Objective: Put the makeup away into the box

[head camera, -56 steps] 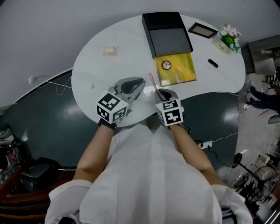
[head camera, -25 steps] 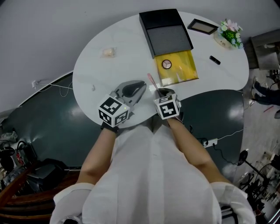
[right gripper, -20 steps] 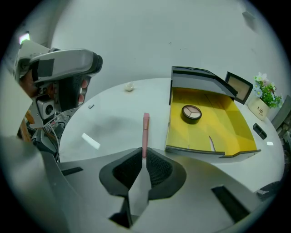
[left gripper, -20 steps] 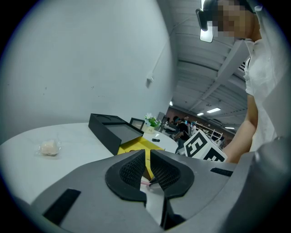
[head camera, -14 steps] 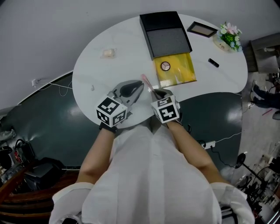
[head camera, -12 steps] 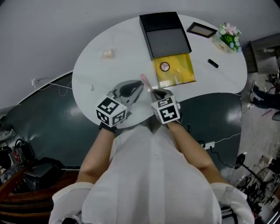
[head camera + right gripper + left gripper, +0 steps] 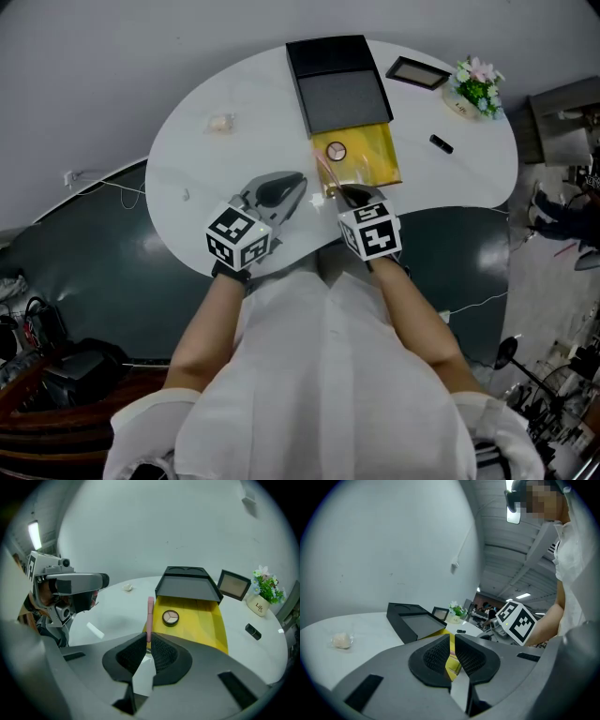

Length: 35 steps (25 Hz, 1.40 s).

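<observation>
A thin pink makeup stick (image 7: 149, 616) stands up from my right gripper (image 7: 147, 645), which is shut on its lower end. In the head view the pink stick (image 7: 325, 172) hangs at the near left corner of the yellow tray (image 7: 367, 161), with the right gripper (image 7: 349, 194) just below it. A round compact (image 7: 336, 150) lies in that tray, in front of the black box (image 7: 336, 82). My left gripper (image 7: 281, 190) hovers over the table's near edge to the left, its jaws together and nothing between them (image 7: 452, 641).
On the white table (image 7: 244, 141) lie a framed palette (image 7: 417, 72), a flower pot (image 7: 474, 86) and a small black tube (image 7: 441, 143) at the right. A pale wad (image 7: 220, 123) sits far left. A small white piece (image 7: 95, 630) lies near the left gripper.
My right gripper has lifted the pink stick off the table and carried it right, up to the yellow tray's corner. The left gripper has hardly shifted.
</observation>
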Each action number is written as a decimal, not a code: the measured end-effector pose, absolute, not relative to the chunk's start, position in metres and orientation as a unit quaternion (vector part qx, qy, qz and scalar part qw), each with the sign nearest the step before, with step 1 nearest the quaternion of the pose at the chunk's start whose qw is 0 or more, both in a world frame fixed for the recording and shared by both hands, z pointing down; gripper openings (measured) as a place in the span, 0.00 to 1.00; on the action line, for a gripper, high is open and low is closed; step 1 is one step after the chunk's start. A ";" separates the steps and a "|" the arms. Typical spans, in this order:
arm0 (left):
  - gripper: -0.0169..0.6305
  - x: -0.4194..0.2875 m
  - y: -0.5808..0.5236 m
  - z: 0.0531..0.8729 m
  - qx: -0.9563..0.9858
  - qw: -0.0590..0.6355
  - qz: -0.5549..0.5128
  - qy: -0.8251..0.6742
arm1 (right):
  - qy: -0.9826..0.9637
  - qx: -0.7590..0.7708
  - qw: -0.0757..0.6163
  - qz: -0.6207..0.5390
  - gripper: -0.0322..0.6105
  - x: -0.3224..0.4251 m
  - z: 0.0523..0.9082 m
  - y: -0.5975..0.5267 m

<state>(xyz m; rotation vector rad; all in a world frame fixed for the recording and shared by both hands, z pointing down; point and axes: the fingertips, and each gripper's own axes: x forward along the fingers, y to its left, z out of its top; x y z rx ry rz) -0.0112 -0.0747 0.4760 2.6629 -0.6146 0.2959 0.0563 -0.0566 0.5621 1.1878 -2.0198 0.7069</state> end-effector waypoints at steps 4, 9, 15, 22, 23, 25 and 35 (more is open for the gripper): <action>0.06 0.006 -0.079 0.471 0.949 0.195 0.101 -0.225 | -0.765 0.460 0.361 0.270 0.10 0.093 0.564 -0.064; 0.07 0.025 -0.086 0.467 0.947 0.195 0.094 -0.238 | -0.752 0.451 0.400 0.266 0.10 0.132 0.575 -0.077; 0.07 0.036 -0.095 0.466 0.940 0.198 0.091 -0.263 | -0.751 0.412 0.449 0.255 0.10 0.155 0.594 -0.097; 0.06 0.041 -0.108 0.467 0.930 0.204 0.087 -0.294 | -0.750 0.355 0.488 0.273 0.10 0.155 0.616 -0.100; 0.07 0.042 -0.109 0.467 0.929 0.204 0.087 -0.298 | -0.750 0.350 0.491 0.272 0.10 0.154 0.618 -0.101; 0.06 0.044 -0.111 0.468 0.927 0.205 0.085 -0.303 | -0.749 0.341 0.501 0.269 0.10 0.155 0.622 -0.104; 0.07 0.044 -0.116 0.470 0.920 0.209 0.083 -0.321 | -0.756 0.317 0.523 0.233 0.10 0.152 0.624 -0.116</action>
